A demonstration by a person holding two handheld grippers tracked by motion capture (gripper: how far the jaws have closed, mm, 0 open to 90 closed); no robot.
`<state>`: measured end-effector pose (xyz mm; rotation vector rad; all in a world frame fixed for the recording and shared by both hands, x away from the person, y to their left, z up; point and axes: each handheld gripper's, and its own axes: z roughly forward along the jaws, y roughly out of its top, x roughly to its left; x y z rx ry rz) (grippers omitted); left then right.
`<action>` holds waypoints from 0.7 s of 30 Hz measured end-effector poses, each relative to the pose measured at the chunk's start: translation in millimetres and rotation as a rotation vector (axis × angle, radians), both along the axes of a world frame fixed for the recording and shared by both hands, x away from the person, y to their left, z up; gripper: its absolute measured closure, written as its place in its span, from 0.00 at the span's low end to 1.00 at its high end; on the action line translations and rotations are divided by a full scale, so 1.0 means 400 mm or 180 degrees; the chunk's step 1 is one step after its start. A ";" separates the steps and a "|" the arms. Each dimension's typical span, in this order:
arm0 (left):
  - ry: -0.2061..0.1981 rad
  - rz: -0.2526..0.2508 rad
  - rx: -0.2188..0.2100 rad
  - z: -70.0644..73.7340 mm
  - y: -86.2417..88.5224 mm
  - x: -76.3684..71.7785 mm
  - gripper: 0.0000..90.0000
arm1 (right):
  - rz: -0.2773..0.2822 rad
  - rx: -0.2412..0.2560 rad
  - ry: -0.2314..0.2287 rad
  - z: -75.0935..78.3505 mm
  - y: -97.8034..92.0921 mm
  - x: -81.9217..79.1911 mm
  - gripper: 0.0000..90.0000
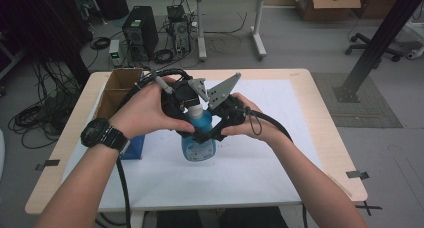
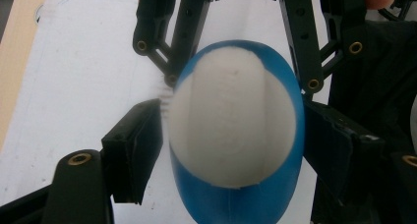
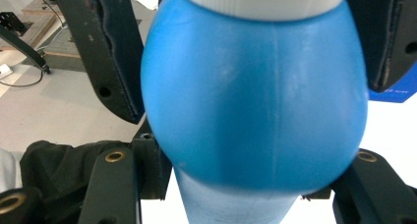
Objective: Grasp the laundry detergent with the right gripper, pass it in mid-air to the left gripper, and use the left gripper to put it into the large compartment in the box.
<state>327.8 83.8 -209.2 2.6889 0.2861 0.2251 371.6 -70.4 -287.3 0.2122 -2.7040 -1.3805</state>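
Blue bottle (image 1: pixel 199 138) stands clamped by both hand-held grippers' jaws.

No legible text or labels

The spray bottle (image 1: pixel 199 138) stands on the table (image 1: pixel 300 138), between both grippers. A cardboard box (image 1: pixel 117 90) sits to its left, near the table's edge.

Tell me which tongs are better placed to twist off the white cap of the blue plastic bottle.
Probably the left tongs: they sit around the white cap from above, jaws at either side. The right tongs flank the blue plastic bottle lower down at its body, suited to steadying it upright.
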 end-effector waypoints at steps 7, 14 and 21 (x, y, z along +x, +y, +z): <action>0.0001 0.0001 -0.0020 -0.004 0.001 0.000 0.36 | -0.0021 0.0004 0.0019 -0.005 -0.001 0.002 0.48; 0.0017 0.0011 -0.0015 -0.010 -0.002 0.004 0.39 | -0.0031 -0.0008 0.0021 -0.009 -0.002 0.002 0.48; 0.0023 0.0022 -0.0025 -0.008 -0.002 0.005 0.41 | -0.0037 -0.0019 0.0014 -0.008 -0.003 0.002 0.48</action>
